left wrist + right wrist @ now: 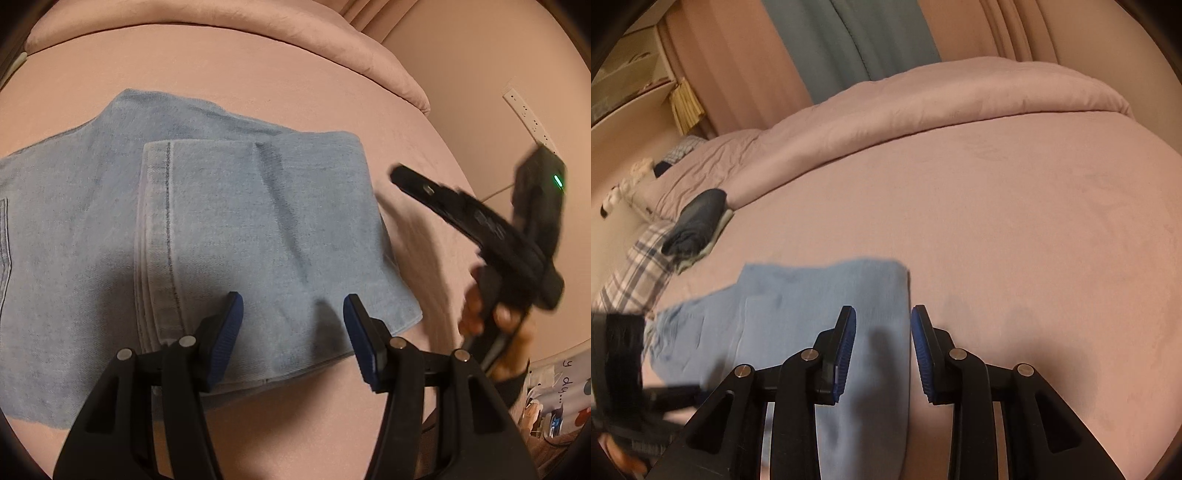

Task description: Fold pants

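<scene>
Both hand-held grippers, left (291, 325) and right (882, 347), hang released over the jeans (221, 221), mid-frame; a careless regrasp could drag the fold askew.

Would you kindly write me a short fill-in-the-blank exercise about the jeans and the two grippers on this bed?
1. The folded jeans are light ____ denim.
2. They lie on a ____ bed cover.
3. The jaws of the left gripper stand ____, with nothing clamped between them.
4. Farther up the bed, a dark folded garment lies next to a ____ shirt.

Missing words: blue; pink; open; plaid
</scene>
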Available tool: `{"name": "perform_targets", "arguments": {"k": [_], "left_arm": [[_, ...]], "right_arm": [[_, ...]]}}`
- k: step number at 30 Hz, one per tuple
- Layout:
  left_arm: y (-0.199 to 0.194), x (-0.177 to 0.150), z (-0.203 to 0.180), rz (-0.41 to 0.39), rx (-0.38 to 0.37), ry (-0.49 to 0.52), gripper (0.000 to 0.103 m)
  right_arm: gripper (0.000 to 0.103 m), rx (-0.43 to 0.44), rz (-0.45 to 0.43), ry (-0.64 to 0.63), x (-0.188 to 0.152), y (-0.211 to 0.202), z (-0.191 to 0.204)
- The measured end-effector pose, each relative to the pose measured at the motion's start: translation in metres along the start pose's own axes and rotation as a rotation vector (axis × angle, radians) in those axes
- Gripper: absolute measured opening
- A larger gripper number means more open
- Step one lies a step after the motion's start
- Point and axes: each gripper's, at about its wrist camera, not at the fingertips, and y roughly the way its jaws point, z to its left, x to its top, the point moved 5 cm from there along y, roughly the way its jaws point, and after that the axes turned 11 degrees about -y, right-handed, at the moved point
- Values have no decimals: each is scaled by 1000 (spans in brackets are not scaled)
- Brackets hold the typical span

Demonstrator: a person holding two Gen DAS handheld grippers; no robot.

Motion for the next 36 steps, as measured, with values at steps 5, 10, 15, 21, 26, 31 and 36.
{"name": "perform_targets", "arguments": {"k": [5, 10, 15, 21, 26, 31, 36], "left_arm": [[5, 0, -6, 2, 24, 12, 63], [9, -2, -14, 3, 45, 40, 75], [8, -4, -13, 2, 49, 23, 77], [4, 0, -6, 4, 26, -62, 77], [4, 0, -6, 0, 43, -93, 80], [8, 3, -12, 1, 58, -86, 87], [8, 2, -12, 0, 62, -73, 88]], "right_arm": [[32, 14, 117, 14, 2, 46, -13], [33, 63, 158, -13, -3, 55, -15], [48, 76, 112, 53, -3, 33, -18], [62, 120, 38, -38, -22, -7, 13], [62, 145, 97, -43, -52, 5, 19], [62, 127, 93, -96, -57, 8, 22], [62, 144, 27, -51, -52, -13, 14]]}}
